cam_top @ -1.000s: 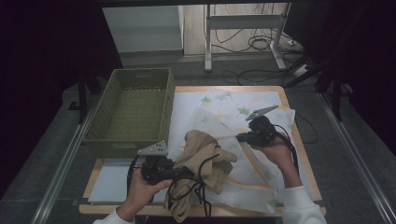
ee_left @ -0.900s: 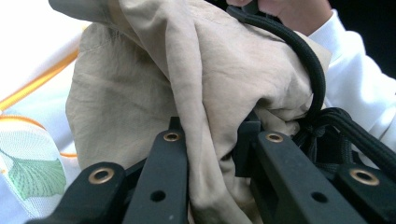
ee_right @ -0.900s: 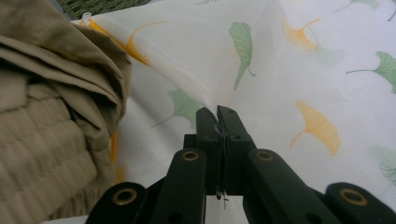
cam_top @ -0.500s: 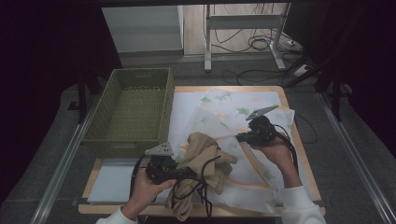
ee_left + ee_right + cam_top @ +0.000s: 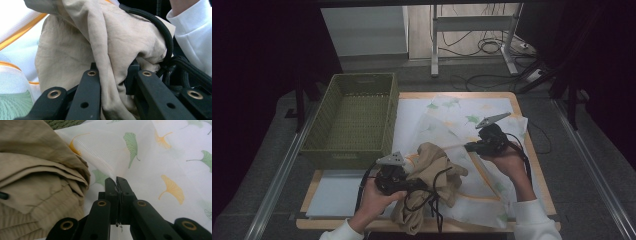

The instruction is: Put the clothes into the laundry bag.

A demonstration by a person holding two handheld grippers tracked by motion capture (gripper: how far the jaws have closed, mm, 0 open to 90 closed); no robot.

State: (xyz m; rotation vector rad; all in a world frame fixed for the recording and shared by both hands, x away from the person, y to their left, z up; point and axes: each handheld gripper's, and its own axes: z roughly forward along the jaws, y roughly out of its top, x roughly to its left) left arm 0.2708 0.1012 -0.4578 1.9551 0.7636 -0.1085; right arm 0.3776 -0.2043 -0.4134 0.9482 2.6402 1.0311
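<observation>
At the lower centre of the high view, the left gripper [image 5: 409, 184] is clamping a fold of the crumpled beige cotton garment [image 5: 432, 172]; in the left gripper view, its fingers [image 5: 91, 82] are standing narrowly apart with the cloth bunched between them. A black cord [image 5: 160, 27] is crossing the garment there. At centre right, the right gripper [image 5: 469, 146] is pinching the sheer white leaf-printed fabric [image 5: 457, 112], its fingers [image 5: 111, 186] pressed together on a raised edge. The garment's far folds are lying hidden. At upper left, the olive woven basket [image 5: 354, 155] is standing.
</observation>
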